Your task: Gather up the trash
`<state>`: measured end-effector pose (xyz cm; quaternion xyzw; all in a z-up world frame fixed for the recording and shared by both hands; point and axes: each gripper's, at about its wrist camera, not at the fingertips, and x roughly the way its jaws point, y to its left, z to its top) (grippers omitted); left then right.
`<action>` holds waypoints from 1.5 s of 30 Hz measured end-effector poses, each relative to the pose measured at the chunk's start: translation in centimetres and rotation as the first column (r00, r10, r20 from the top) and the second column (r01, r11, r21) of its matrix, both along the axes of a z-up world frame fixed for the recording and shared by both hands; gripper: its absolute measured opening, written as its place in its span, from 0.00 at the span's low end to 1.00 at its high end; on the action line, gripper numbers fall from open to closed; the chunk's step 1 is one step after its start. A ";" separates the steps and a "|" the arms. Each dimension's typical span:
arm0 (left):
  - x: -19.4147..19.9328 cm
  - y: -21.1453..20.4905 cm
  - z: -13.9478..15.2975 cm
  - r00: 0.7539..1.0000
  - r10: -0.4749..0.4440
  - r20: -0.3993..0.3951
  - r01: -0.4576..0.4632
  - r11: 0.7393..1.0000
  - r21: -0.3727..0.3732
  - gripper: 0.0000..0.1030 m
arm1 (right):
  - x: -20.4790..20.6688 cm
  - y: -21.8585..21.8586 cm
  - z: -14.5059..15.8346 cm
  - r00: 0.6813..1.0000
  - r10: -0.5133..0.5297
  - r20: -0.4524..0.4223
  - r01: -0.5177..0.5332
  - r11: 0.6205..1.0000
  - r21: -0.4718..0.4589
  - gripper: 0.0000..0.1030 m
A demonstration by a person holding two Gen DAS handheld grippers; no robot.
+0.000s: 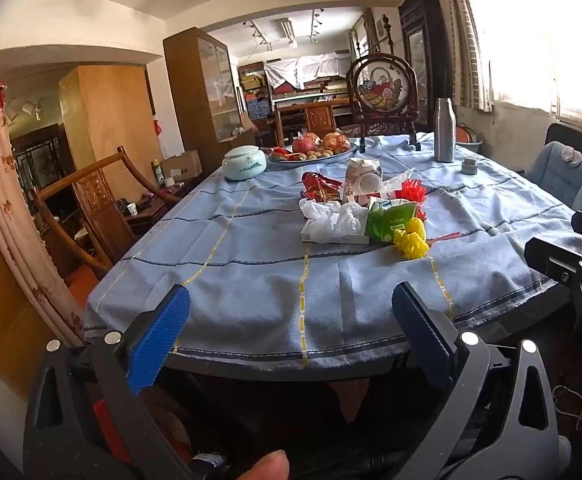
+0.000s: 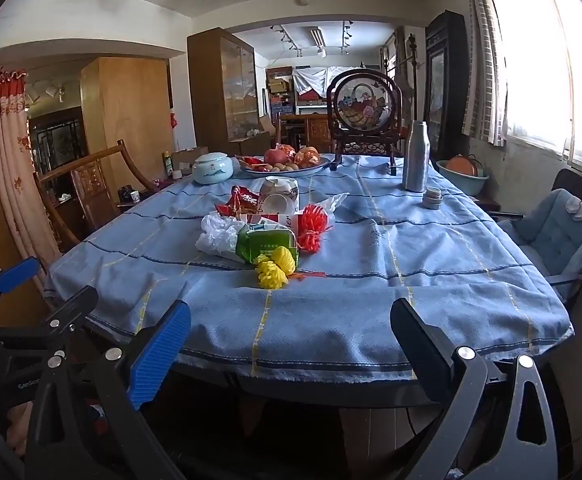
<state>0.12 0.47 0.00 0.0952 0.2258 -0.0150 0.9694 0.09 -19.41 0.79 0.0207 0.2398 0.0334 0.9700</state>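
A heap of trash lies in the middle of the blue tablecloth (image 1: 251, 280): a yellow net (image 1: 411, 242) (image 2: 275, 267), a green carton (image 1: 391, 220) (image 2: 269, 244), a white plastic bag (image 1: 331, 218) (image 2: 219, 232), a red snack wrapper (image 1: 321, 188) (image 2: 243, 202), a red net (image 2: 313, 226) and a tipped paper cup (image 1: 365, 178) (image 2: 281, 196). My left gripper (image 1: 291, 332) stands open before the near table edge with nothing between its fingers. My right gripper (image 2: 291, 340) is open too, short of the edge. Part of the right gripper (image 1: 571, 264) shows in the left wrist view.
Farther back stand a pale lidded jar (image 1: 245, 162), a fruit tray (image 1: 311, 154), a metal bottle (image 1: 445, 130) with a small cap (image 1: 470, 165) and a framed round screen (image 1: 383, 88). Wooden chairs (image 1: 91, 204) flank the left; a cushioned chair (image 2: 551, 236) sits right.
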 end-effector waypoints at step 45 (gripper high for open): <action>-0.1 0.1 -0.3 1.000 0.000 -0.011 0.000 1.000 -0.001 0.94 | -0.1 0.3 -0.2 1.000 0.012 -0.012 -0.012 1.000 0.003 0.95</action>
